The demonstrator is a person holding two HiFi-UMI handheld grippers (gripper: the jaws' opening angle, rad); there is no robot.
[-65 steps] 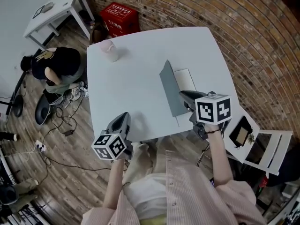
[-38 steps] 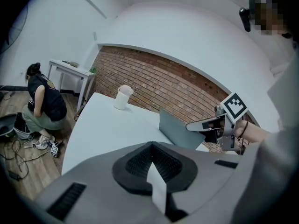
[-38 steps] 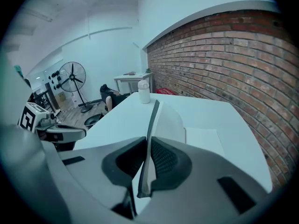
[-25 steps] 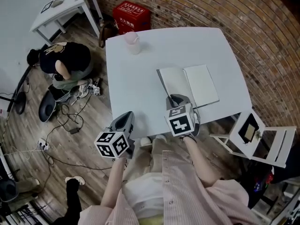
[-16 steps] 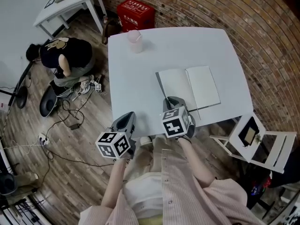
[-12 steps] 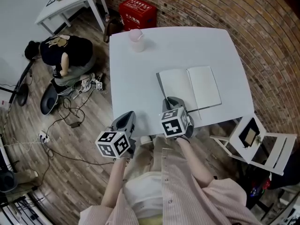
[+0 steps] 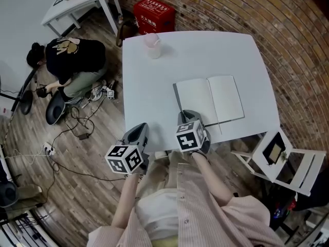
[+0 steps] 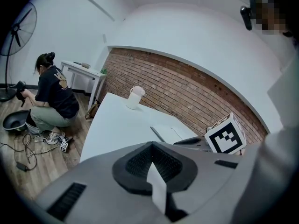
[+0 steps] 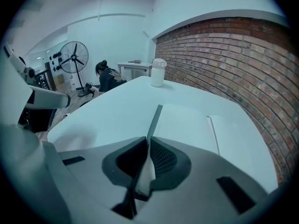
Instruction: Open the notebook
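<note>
The notebook (image 7: pixel 208 99) lies open on the white table (image 7: pixel 154 86), with blank white pages facing up and its grey cover at the left. My right gripper (image 7: pixel 185 115) is at the notebook's near left corner, shut on the cover's edge. In the right gripper view the grey cover edge (image 9: pixel 154 118) runs straight into the right gripper (image 9: pixel 148 146), between its closed jaws, and the pages (image 9: pixel 187 122) spread to the right. My left gripper (image 7: pixel 136 130) hovers at the table's near edge, apart from the notebook. The left gripper (image 8: pixel 152 160) is shut with nothing in it.
A pale cup (image 7: pixel 152 41) stands at the table's far left corner. A person (image 7: pixel 72 55) crouches on the wooden floor to the left, among cables. A red crate (image 7: pixel 153 10) sits by the brick wall, and a white folding chair (image 7: pixel 280 156) stands to the right.
The cover stood upright before; now it lies down to the left and the notebook is spread open. My right gripper went left and down with it. The left gripper stayed put.
</note>
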